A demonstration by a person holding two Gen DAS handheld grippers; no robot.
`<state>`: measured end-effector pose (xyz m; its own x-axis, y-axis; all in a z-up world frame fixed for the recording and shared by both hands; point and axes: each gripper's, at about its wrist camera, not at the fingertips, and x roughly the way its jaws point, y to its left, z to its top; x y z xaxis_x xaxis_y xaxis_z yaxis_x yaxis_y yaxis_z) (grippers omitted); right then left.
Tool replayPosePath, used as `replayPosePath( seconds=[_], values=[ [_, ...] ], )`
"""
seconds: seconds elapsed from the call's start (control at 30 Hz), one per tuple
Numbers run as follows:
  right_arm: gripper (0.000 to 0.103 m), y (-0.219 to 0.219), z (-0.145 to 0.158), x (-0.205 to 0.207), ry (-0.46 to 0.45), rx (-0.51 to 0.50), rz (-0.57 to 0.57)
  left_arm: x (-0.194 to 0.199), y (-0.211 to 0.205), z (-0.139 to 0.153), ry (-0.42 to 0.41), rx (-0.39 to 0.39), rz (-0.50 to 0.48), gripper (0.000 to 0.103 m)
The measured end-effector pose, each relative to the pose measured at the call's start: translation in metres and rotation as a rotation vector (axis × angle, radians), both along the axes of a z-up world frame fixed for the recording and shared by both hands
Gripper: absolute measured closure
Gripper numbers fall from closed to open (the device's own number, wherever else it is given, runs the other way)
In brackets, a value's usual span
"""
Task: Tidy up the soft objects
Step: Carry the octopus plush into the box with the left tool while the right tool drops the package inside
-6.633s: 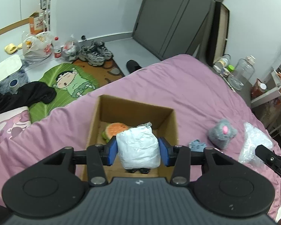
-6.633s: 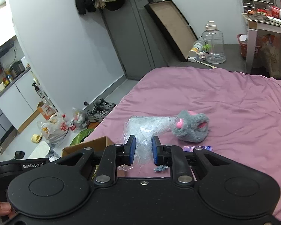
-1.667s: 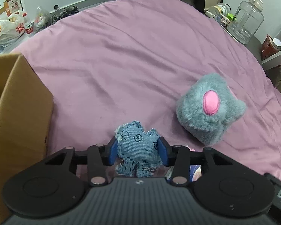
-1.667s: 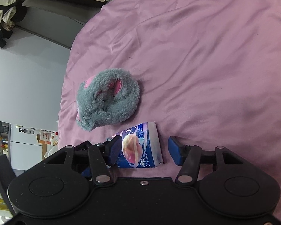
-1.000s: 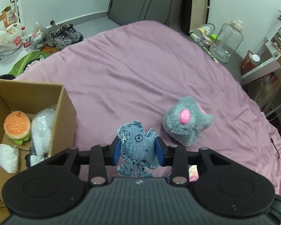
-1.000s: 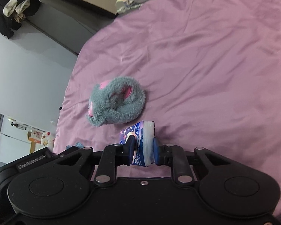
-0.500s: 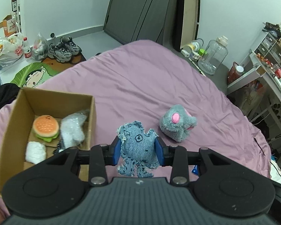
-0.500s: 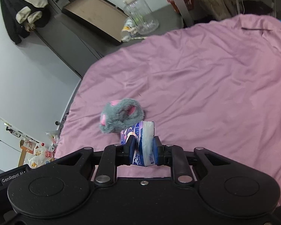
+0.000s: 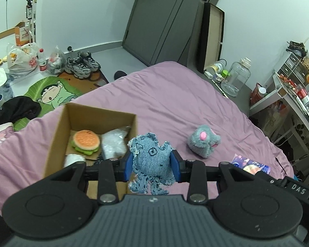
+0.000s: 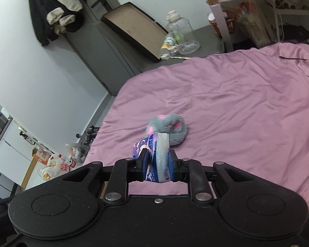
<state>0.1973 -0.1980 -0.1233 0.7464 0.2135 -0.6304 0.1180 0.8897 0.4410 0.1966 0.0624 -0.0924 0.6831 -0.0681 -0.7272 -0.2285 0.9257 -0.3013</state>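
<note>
My left gripper (image 9: 152,165) is shut on a frayed blue denim toy (image 9: 151,162), held in the air just right of an open cardboard box (image 9: 59,123) on the pink bed (image 9: 175,94). Inside the box lie a plush burger (image 9: 85,142), a clear plastic bag (image 9: 114,145) and a white soft item (image 9: 73,159). A grey plush mouse (image 9: 204,143) (image 10: 167,128) rests on the bed. My right gripper (image 10: 157,165) is shut on a blue-and-pink tissue pack (image 10: 156,156), lifted above the sheet in front of the mouse. That pack (image 9: 250,165) also shows at the left wrist view's right edge.
Beyond the bed's far end, on the floor, are shoes (image 9: 82,65), filled plastic bags (image 9: 20,61), a green cartoon mat (image 9: 53,96) and black clothes (image 9: 16,109). A clear jug (image 9: 235,78) and a crowded white desk (image 9: 288,103) stand to the right. A grey door (image 9: 164,20) is behind.
Both grippers have risen with their loads, so more of the room shows. The left one has shifted toward the box, whose inside has come into full view. The mouse has not moved.
</note>
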Motion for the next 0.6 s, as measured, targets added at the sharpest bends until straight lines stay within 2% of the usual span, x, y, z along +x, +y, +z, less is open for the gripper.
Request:
replayPosePath(
  seconds=[0.33, 0.6],
  values=[
    [0.083, 0.035, 0.019, -0.015, -0.049, -0.029, 0.068, -0.024, 0.032, 0.012, -0.02, 0.007, 0.036, 0.066],
    [0.083, 0.061, 0.022, -0.017, -0.054, -0.051, 0.12, -0.032, 0.058, 0.008, 0.0, 0.026, 0.08, 0.066]
  ],
)
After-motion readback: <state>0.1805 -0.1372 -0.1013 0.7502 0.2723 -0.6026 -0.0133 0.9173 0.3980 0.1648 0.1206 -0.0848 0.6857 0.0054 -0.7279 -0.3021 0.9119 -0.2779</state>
